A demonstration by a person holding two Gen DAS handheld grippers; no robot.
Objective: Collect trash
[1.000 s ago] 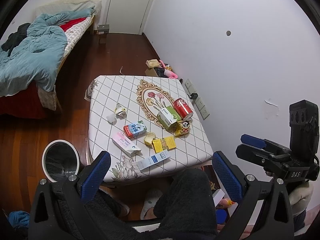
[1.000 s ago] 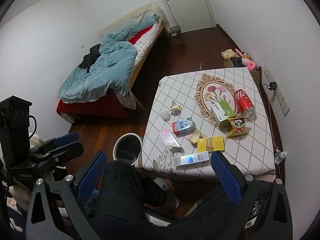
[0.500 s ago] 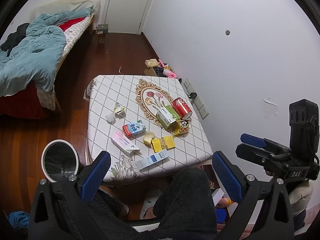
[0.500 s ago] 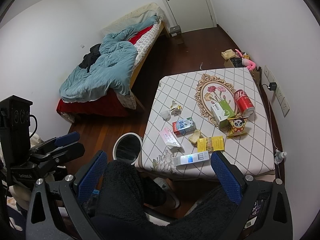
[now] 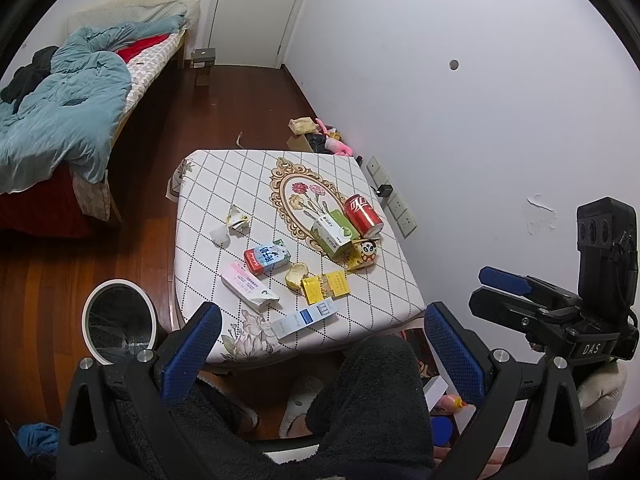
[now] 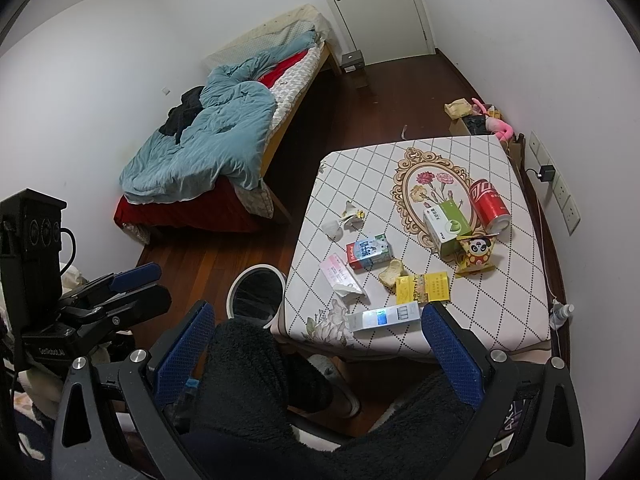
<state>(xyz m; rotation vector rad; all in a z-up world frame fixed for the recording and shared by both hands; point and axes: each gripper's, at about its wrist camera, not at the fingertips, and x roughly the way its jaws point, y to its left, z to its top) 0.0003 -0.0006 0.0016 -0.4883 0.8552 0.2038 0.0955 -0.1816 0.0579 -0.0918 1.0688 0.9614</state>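
nothing collected yet. left gripper (image 5: 320, 344) and right gripper (image 6: 316, 344) both held high with jaws wide apart, empty. all trash ahead of the jaws on the table (image 5: 384, 280): red can (image 5: 363, 216), milk carton (image 5: 267, 255), wrappers. bin (image 5: 120, 322) low left, apparently empty.

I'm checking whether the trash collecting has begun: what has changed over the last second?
Almost nothing. The left wrist view drifts very slightly, so the left gripper barely moved. Both grippers remain open and empty above the person's lap, the right gripper still. The red can, the cartons and the bin stayed put.
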